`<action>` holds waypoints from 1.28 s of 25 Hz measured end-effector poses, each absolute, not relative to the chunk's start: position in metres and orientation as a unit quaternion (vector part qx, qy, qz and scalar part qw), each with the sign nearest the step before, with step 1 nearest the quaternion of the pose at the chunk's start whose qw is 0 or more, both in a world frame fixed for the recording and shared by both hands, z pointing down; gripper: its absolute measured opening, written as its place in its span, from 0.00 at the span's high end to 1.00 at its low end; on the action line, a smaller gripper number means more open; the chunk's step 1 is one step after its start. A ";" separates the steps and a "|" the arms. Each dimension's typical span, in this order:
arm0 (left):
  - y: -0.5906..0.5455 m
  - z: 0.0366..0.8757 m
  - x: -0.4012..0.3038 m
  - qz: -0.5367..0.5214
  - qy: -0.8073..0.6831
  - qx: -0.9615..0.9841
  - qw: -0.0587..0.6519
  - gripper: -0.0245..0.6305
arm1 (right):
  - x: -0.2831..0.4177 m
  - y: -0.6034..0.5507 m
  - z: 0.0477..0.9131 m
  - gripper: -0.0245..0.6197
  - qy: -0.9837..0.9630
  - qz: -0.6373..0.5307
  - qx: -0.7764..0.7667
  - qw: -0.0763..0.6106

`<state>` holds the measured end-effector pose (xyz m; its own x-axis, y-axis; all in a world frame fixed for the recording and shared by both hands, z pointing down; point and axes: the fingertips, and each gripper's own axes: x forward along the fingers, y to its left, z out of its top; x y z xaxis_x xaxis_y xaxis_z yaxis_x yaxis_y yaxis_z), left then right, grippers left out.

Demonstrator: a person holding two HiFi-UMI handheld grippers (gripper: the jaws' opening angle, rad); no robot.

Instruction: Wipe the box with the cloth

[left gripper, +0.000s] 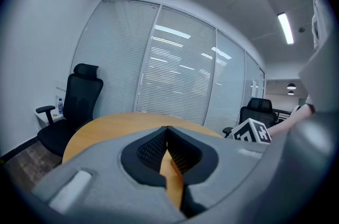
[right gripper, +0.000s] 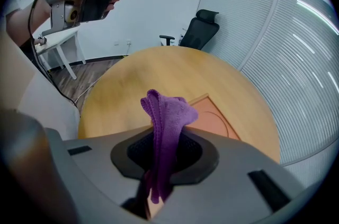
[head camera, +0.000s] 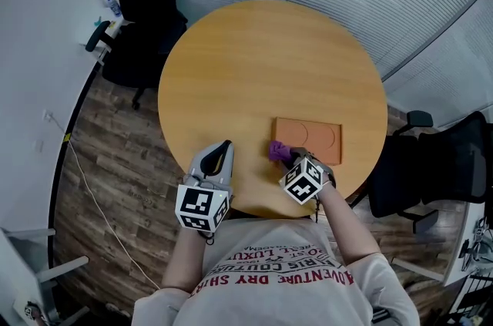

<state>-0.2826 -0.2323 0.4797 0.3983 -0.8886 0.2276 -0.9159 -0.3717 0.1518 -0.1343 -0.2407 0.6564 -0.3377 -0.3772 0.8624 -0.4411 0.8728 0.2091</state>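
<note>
Purple cloth (right gripper: 165,122) is pinched in my right tool (head camera: 290,157) at the near-left corner of the box (head camera: 316,138) on the bench (head camera: 246,62). My left tool (left gripper: 168,150), jaws together and empty, sits left of the box. I should press the cloth flat and sweep evenly.

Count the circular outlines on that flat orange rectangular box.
2: left outline beside the purple cloth, right outline toward the other end of the flat orange box.

Left gripper (head camera: 225,146), right gripper (head camera: 291,156) — jaws closed
</note>
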 end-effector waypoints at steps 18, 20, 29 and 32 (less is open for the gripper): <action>-0.242 0.467 -0.231 0.046 -0.539 0.833 0.112 0.95 | -0.092 -0.212 0.639 0.84 -0.820 0.021 0.160 0.549; -0.247 0.463 -0.223 0.043 -0.547 0.828 0.113 0.95 | -0.081 -0.230 0.627 0.84 -0.820 0.001 0.162 0.549; -0.265 0.471 -0.191 0.065 -0.565 0.812 0.128 0.95 | -0.041 -0.321 0.633 0.84 -0.794 -0.091 0.192 0.569; -0.267 0.476 -0.189 0.075 -0.570 0.807 0.133 0.95 | -0.037 -0.336 0.647 0.84 -0.792 -0.094 0.187 0.573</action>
<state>-0.1890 -0.2669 0.4761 0.3393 -0.9003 0.2727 -0.9402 -0.3150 0.1299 -0.0368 -0.3355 0.6474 -0.2726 -0.4038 0.8733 -0.1881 0.9125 0.3633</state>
